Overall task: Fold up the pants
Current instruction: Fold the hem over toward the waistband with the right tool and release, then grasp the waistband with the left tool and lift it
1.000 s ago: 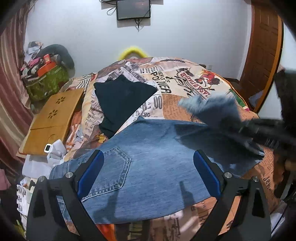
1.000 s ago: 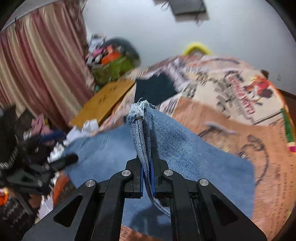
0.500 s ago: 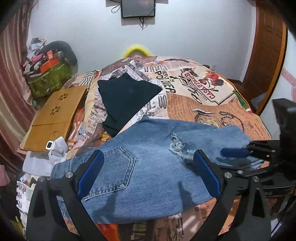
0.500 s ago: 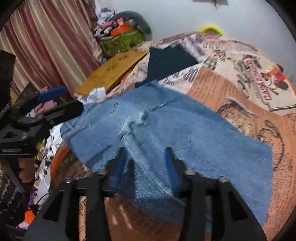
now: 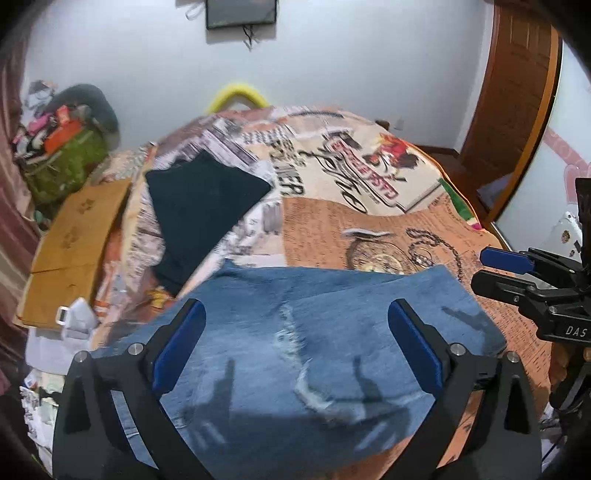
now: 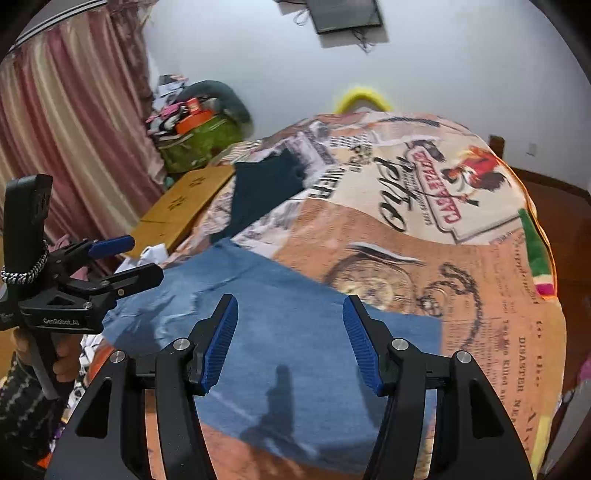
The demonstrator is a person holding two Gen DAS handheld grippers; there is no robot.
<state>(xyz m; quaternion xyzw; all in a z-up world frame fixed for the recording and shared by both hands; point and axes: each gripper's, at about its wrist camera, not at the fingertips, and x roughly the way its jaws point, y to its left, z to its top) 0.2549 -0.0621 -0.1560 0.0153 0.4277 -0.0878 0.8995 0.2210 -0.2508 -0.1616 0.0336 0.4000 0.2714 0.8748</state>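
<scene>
- White walls back a bed covered in a newspaper-print spread with a red rooster emblem; a dark screen hangs at the top centre of the left wrist view.
- Folded blue jeans lie flat on the near part of the spread, filling the lower centre of both views, with a frayed pale hem edge running down their middle in the left wrist view.
- Left gripper hovers over the jeans with its blue-padded fingers spread wide and nothing between them; in the right wrist view it shows at the left edge, also parted.
- Right gripper is likewise open above the denim, jaws well apart and empty; it enters the left wrist view from the right edge.
- A dark folded garment rests on the spread beyond the jeans, toward the upper left.
- A tan cardboard board lies beside the bed at the left, with a green bag of clutter behind it.
- Striped pink curtains fill the upper left of the right wrist view, and a wooden door stands at the upper right of the left wrist view.
</scene>
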